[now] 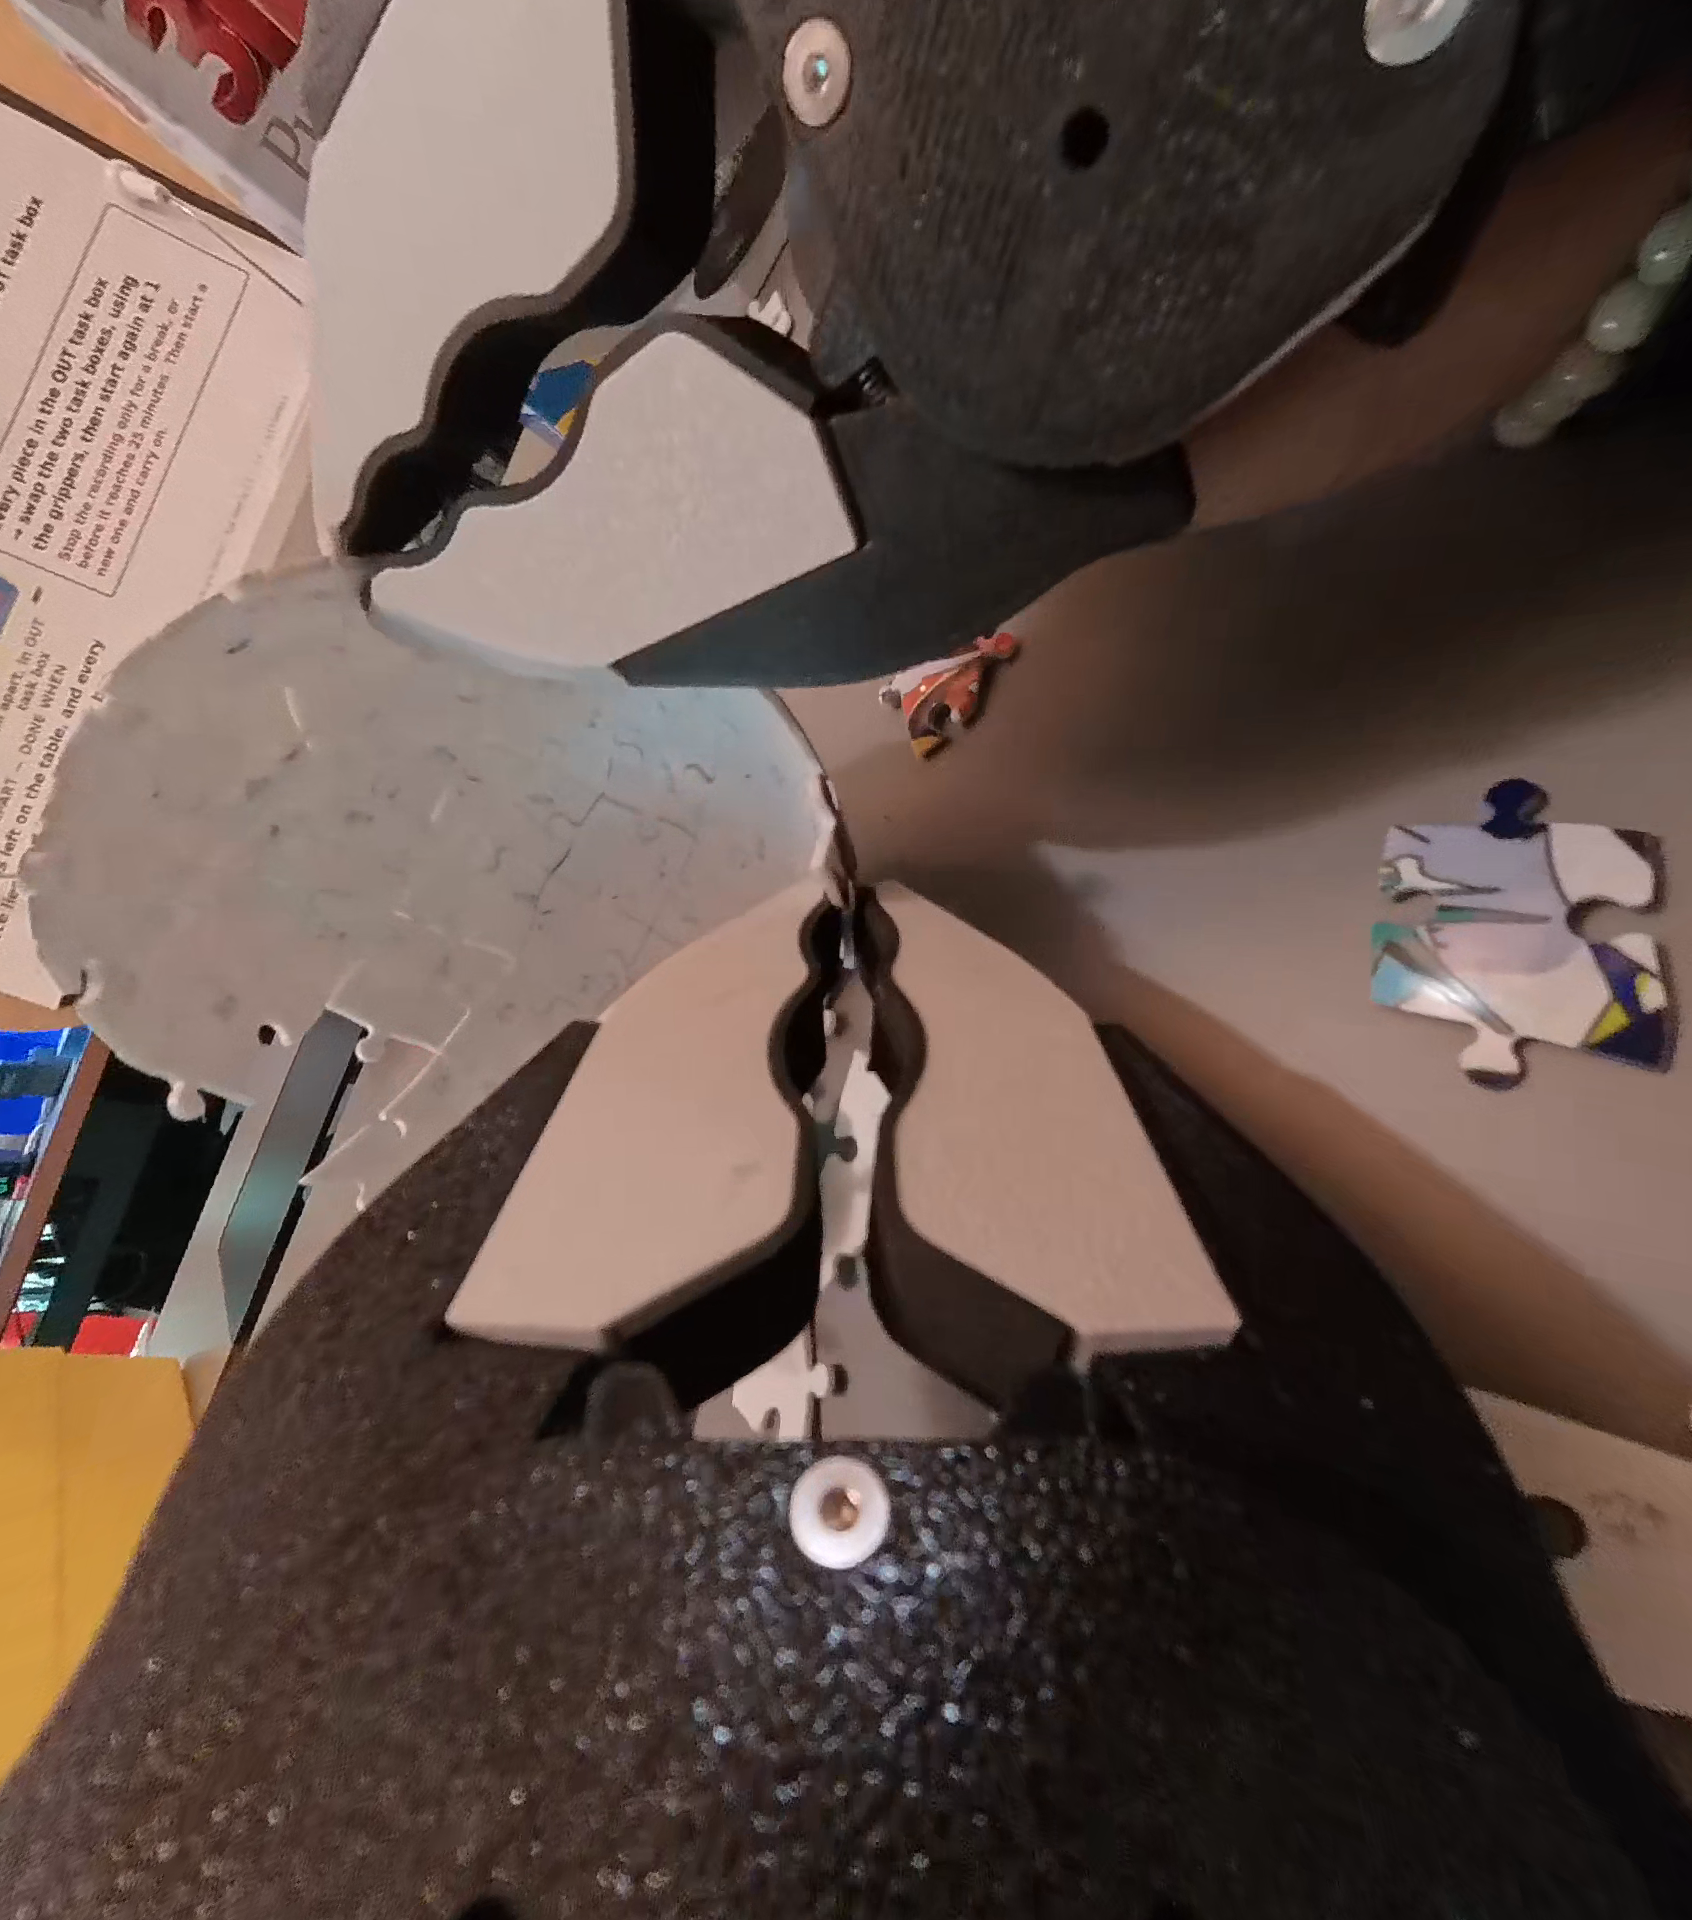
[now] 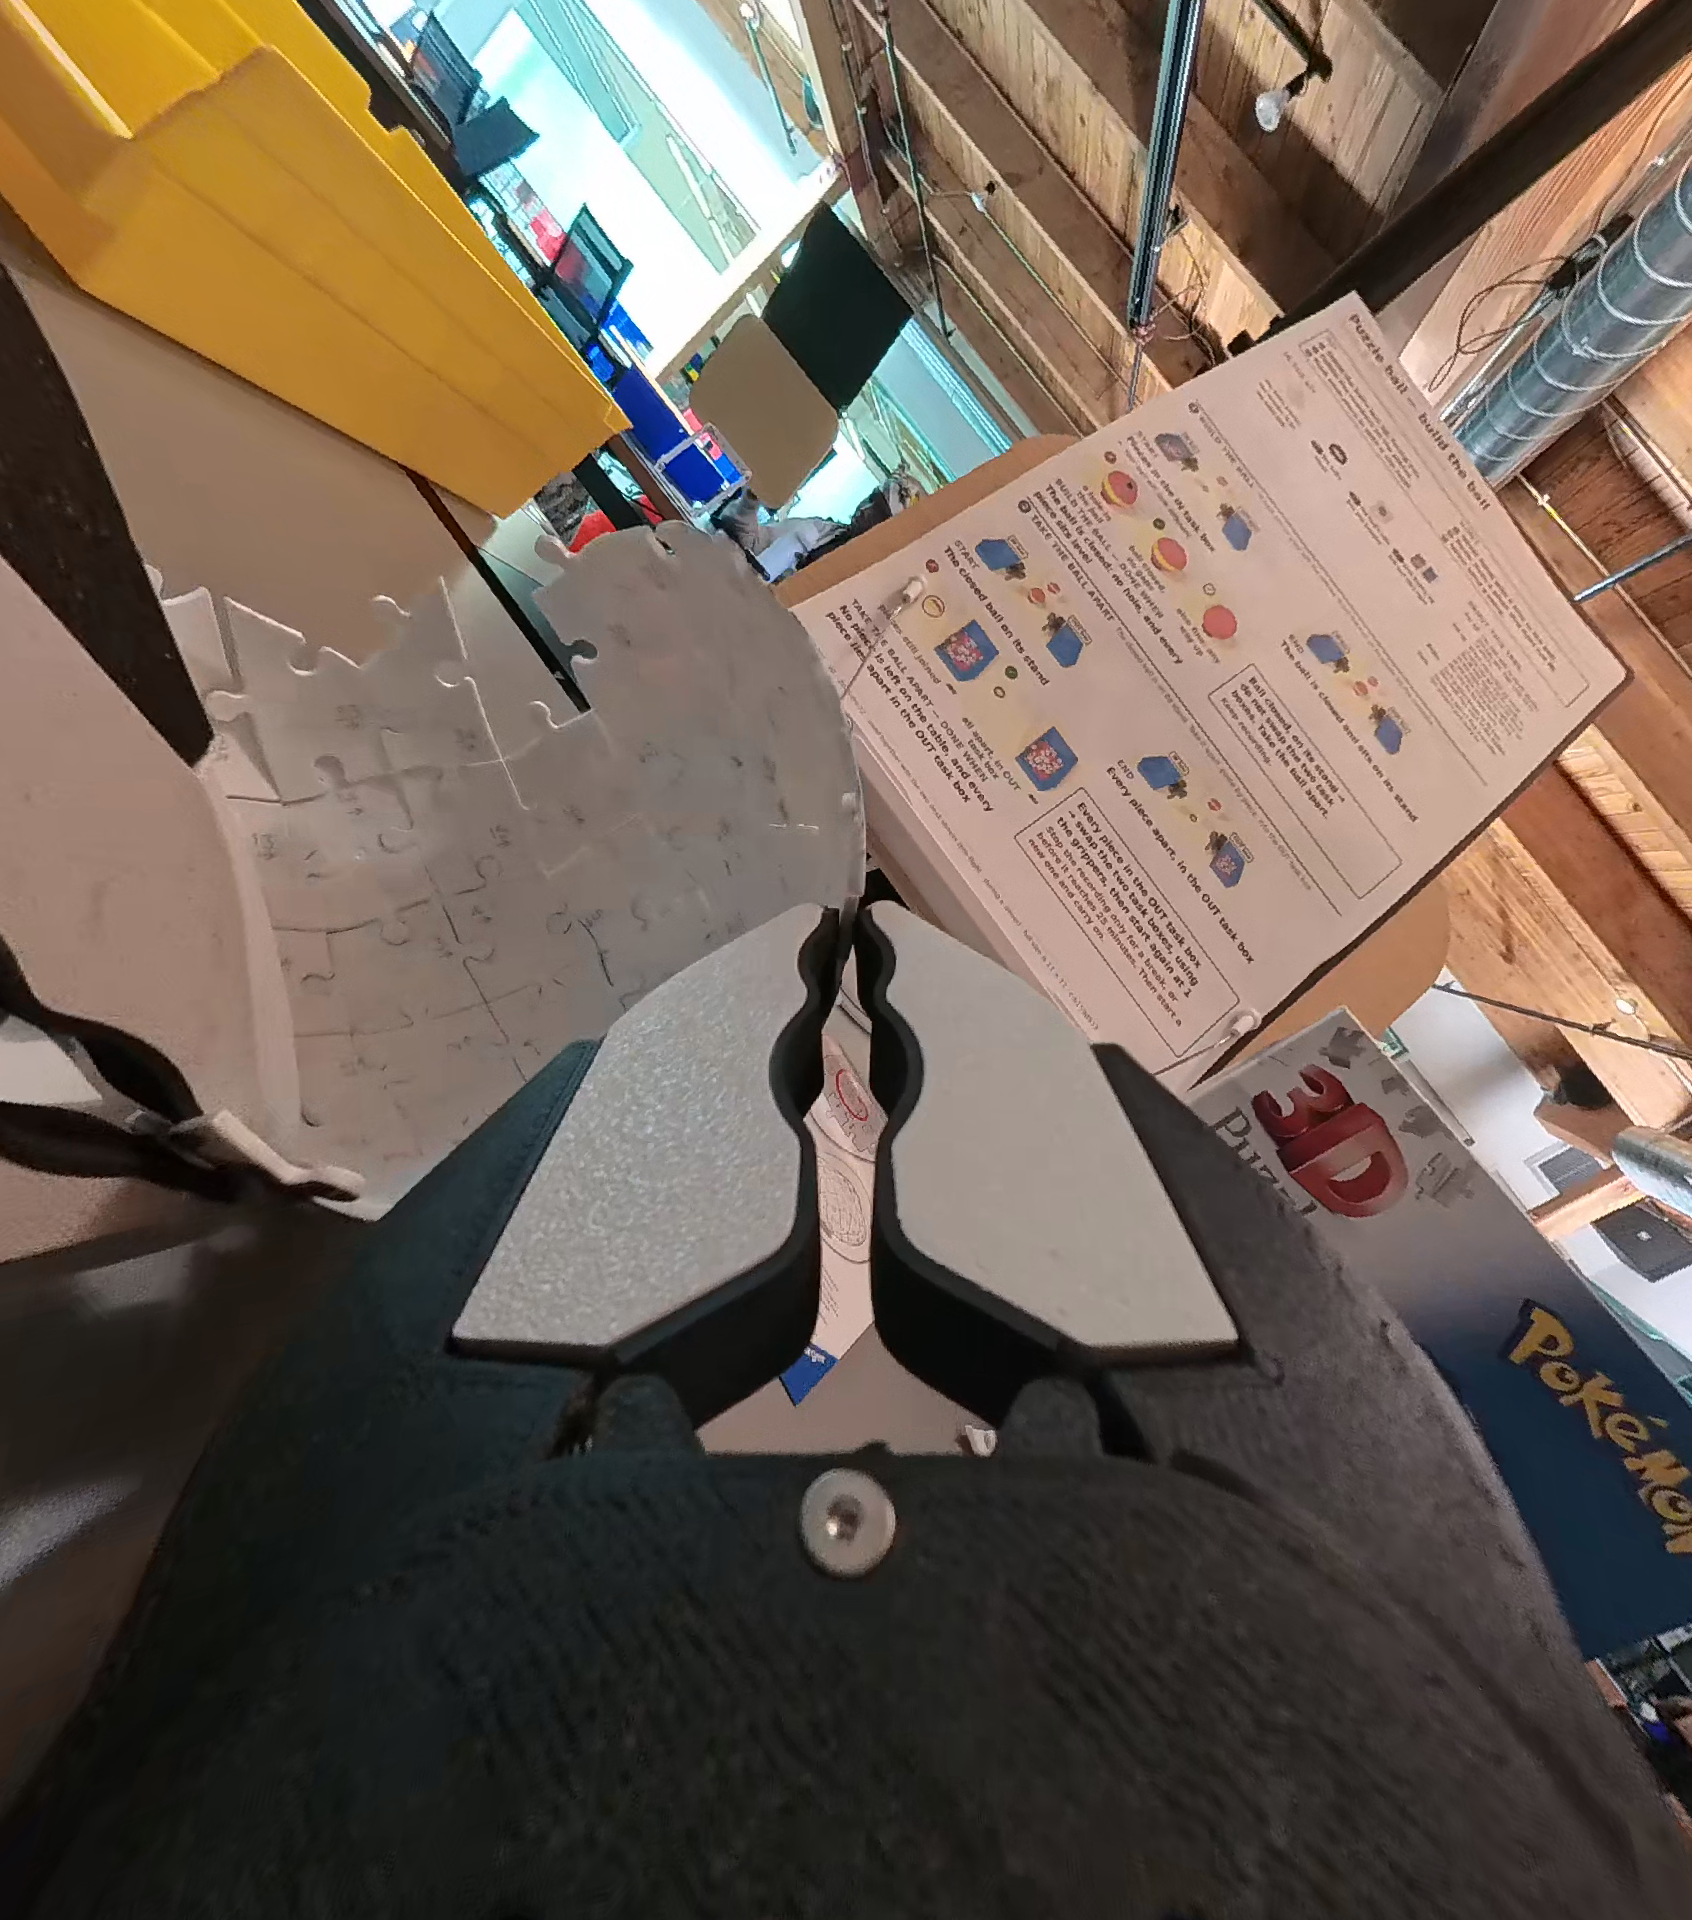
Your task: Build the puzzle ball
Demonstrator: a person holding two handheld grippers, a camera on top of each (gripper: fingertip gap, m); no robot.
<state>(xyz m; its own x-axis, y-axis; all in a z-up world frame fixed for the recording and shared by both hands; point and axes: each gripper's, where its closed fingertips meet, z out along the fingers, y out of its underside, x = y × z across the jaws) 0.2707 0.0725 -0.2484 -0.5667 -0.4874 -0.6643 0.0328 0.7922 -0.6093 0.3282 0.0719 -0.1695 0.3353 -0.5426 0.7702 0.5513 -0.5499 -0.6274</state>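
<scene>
Both claws grip the curved white shell of joined plastic puzzle pieces (image 1: 385, 831), mid-frame: the left claw (image 1: 847, 914) pinches its right edge, the right claw (image 2: 850, 920) its rim

I'd judge assembly is partway; next calls for freeing one claw to fetch the blue-and-white loose piece (image 1: 1522, 930) lying right of frame on the grey surface (image 1: 1341, 727)

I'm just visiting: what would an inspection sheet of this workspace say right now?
Surface: grey table.
Job's things: half-built shell, grey inside showing; joined pieces and small piece lie loose.
Clutter: yellow bin, puzzle box.
Grippers: left gripper and right gripper, each shut on the shell's edge.
Cables: nothing seen on the table.
Surroundings: instruction sheet, wooden ceiling.
</scene>
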